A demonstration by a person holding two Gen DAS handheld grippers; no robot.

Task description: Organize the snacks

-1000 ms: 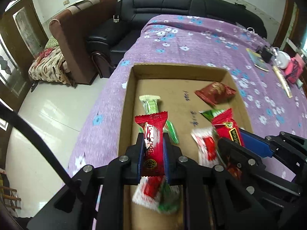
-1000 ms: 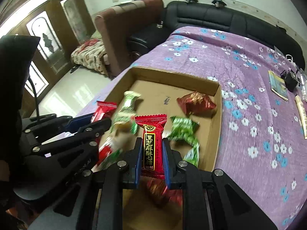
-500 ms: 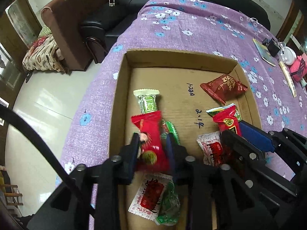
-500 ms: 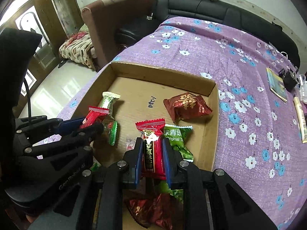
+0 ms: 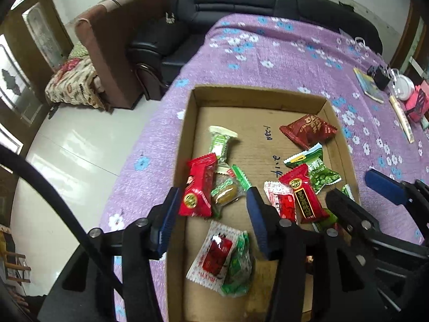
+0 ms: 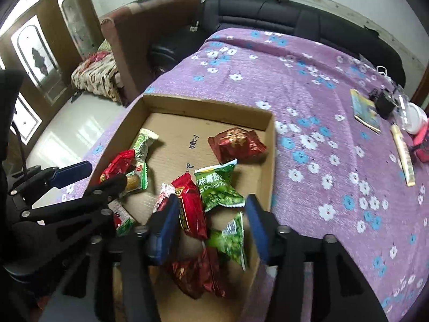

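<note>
Fingers (image 5: 171, 209) of both grippers are opening, released; red snack packet (image 5: 199, 187) lies flat between the left pair, nearer nine o'clock.

the right gripper (image 6: 211, 212) has its blue jaws opening around a red foil snack packet (image 6: 191, 210) lying in the brown cardboard box (image 6: 270, 166), a green pea packet (image 6: 218, 189) at its two o'clock.

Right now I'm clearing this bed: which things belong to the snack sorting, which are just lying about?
Job: box, red snacks, green snack, dark red snack.
Lying about: book, white bowl, black sofa.
</note>
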